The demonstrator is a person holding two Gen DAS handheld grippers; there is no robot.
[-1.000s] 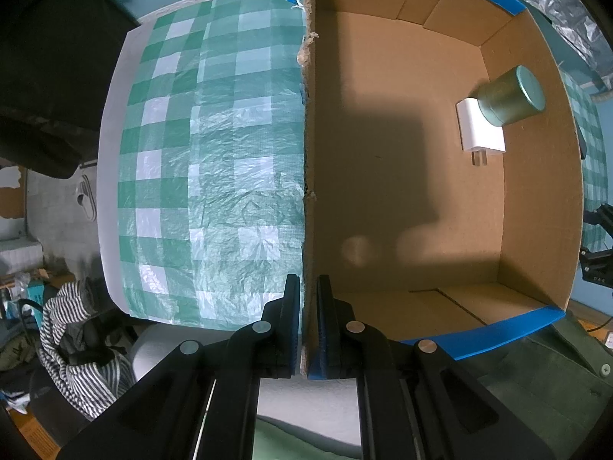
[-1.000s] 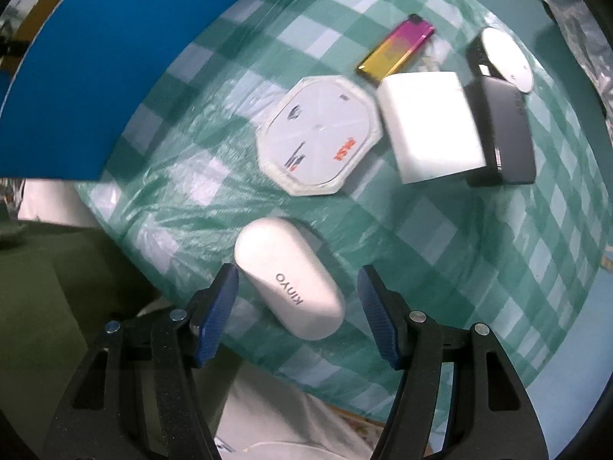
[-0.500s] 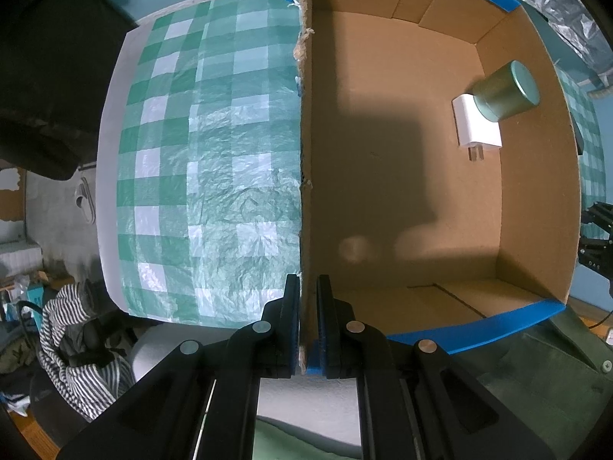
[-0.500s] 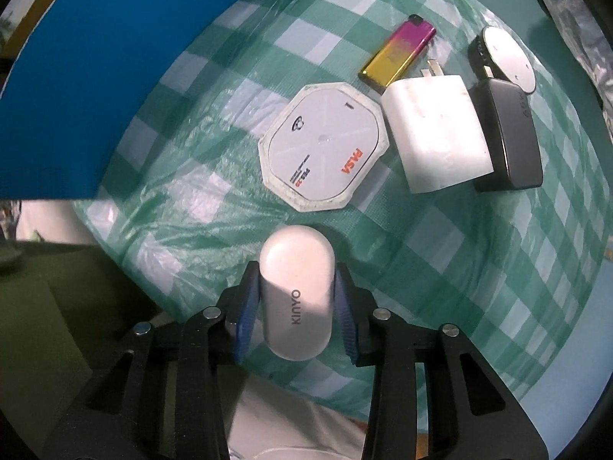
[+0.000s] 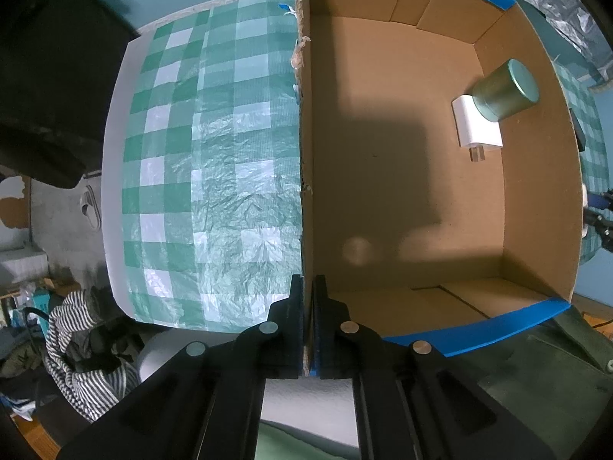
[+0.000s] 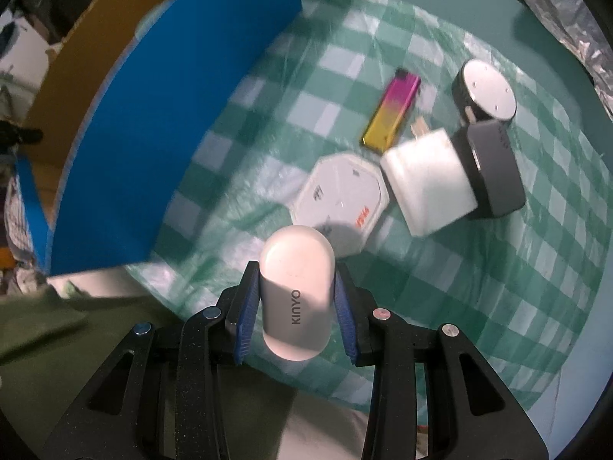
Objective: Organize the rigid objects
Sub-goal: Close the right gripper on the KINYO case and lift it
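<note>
My right gripper (image 6: 295, 287) is shut on a white oval KINYO case (image 6: 295, 287) and holds it above the checked tablecloth. On the cloth beyond lie a white octagonal disc (image 6: 341, 197), a white charger block (image 6: 427, 184), a dark grey block (image 6: 494, 170), a pink-yellow lighter (image 6: 390, 117) and a round black puck (image 6: 484, 92). My left gripper (image 5: 307, 287) is shut on the left wall of the cardboard box (image 5: 304, 153). Inside the box sit a green tin (image 5: 504, 90) and a white plug charger (image 5: 477, 128).
The box's blue outer wall (image 6: 161, 126) stands to the left of the right gripper. The green-white checked cloth (image 5: 214, 176) covers the table left of the box. Striped clothing (image 5: 76, 341) lies below the table edge. Crinkled silver plastic (image 6: 563, 19) is at far right.
My right gripper closed on the white KINYO case and lifted it off the cloth, swinging toward the box. The left gripper stayed clamped on the box wall.
</note>
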